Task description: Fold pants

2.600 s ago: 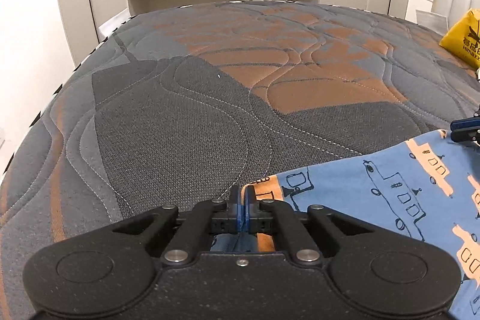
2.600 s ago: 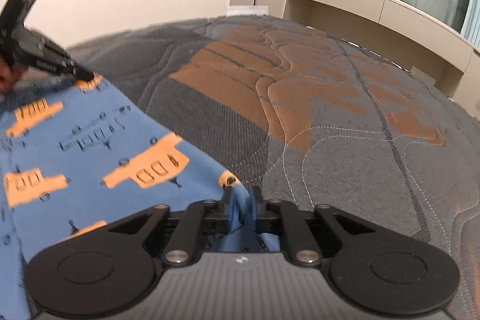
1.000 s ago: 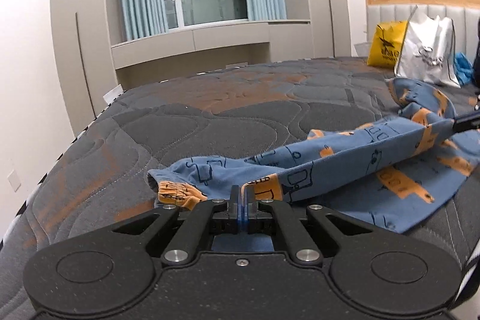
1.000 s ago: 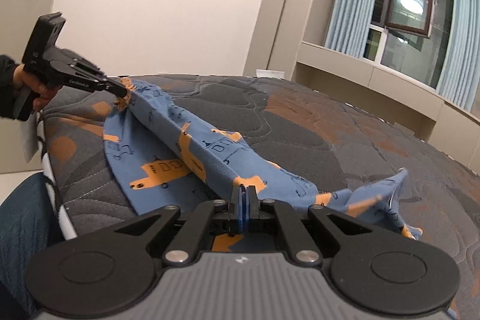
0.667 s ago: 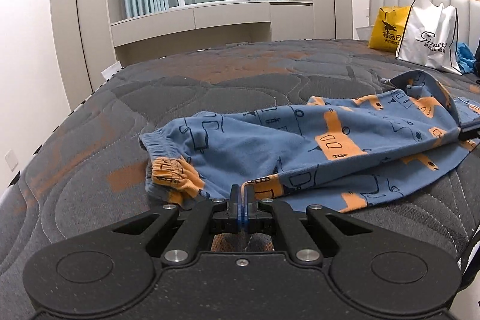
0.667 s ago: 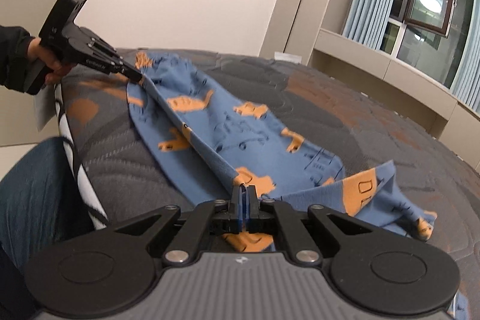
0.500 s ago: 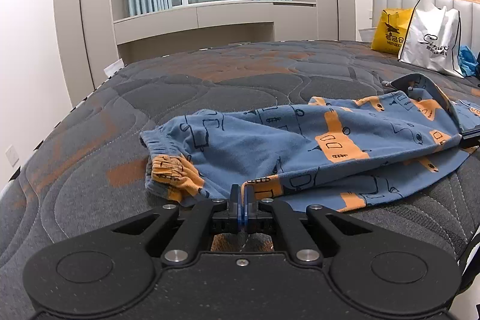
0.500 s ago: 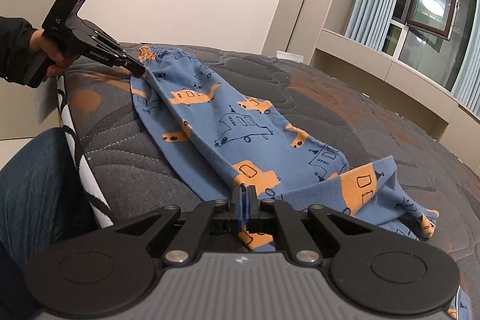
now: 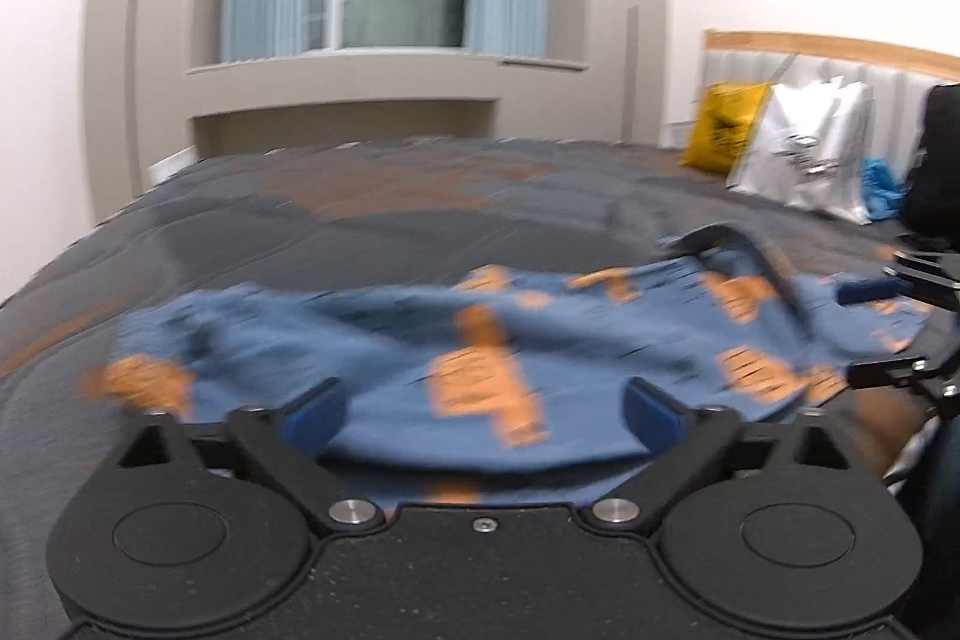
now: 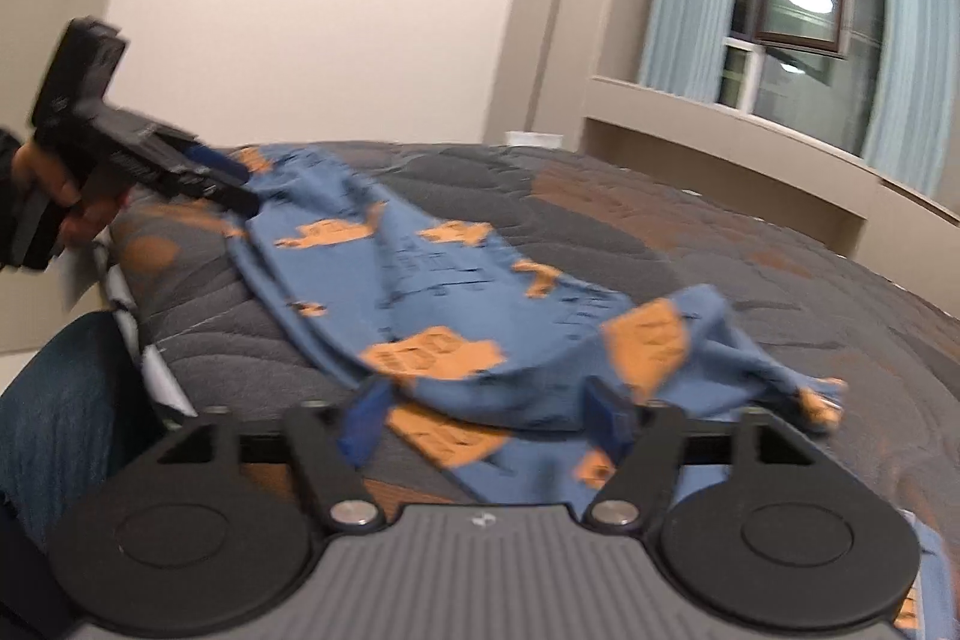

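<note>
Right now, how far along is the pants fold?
Done: the blue pants lie doubled over on the mattress, one layer on another. In hand: nothing; the left gripper and right gripper have jaws opening, with cloth between them but unpinched. Left: the bundle is long and rumpled, so it needs smoothing and further folding.

Blurred pants (image 9: 480,358) on mattress (image 9: 240,232)

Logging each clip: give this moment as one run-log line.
stage: fold laid, releasing | left gripper: opening, off cloth | right gripper: opening, off cloth | pants: on mattress, doubled over
</note>
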Available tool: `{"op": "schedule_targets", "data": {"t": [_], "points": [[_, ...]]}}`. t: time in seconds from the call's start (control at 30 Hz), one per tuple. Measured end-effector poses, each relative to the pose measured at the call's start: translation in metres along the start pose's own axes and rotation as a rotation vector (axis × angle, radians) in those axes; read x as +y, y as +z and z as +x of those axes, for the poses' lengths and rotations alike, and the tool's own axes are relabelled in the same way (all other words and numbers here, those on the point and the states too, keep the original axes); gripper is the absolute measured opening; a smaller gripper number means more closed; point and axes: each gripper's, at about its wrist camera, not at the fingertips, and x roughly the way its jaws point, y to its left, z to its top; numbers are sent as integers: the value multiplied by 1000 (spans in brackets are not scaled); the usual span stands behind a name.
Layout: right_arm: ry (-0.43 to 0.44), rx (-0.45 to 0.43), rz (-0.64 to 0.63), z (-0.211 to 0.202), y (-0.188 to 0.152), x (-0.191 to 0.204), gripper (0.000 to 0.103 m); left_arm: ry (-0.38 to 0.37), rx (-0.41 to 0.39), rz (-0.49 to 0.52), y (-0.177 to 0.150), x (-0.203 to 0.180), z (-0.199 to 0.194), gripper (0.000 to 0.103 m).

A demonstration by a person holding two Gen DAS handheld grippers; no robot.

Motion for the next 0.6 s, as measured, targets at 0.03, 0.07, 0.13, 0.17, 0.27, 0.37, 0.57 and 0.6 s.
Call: {"op": "schedule_targets", "data": {"t": [0.03, 0.07, 0.13, 0.17, 0.27, 0.37, 0.57, 0.6], "points": [[-19, -7, 11, -3, -1, -7, 98, -30, -11, 2, 3, -11, 6, 102], [-45, -15, 27, -7, 0, -17, 101, -64, -14, 5, 6, -21, 12, 102], [-93, -17, 60, -12, 3, -37, 102, -136, -25, 12, 10, -42, 26, 102], [-113, -19, 75, -13, 6, -48, 103, -169, -27, 16, 11, -54, 34, 102], [-143, -10, 113, -13, 20, -82, 103, -258, -27, 12, 17, -82, 58, 102], [-95, 47, 133, 0, 40, -113, 103, -340, -20, -14, 22, -107, 79, 102], [4, 213, 285, 63, 80, -168, 103, -401, 8, -77, 22, -134, 103, 96], [16, 239, 313, 74, 84, -174, 103, -410, 16, -90, 22, -135, 105, 86]]}}
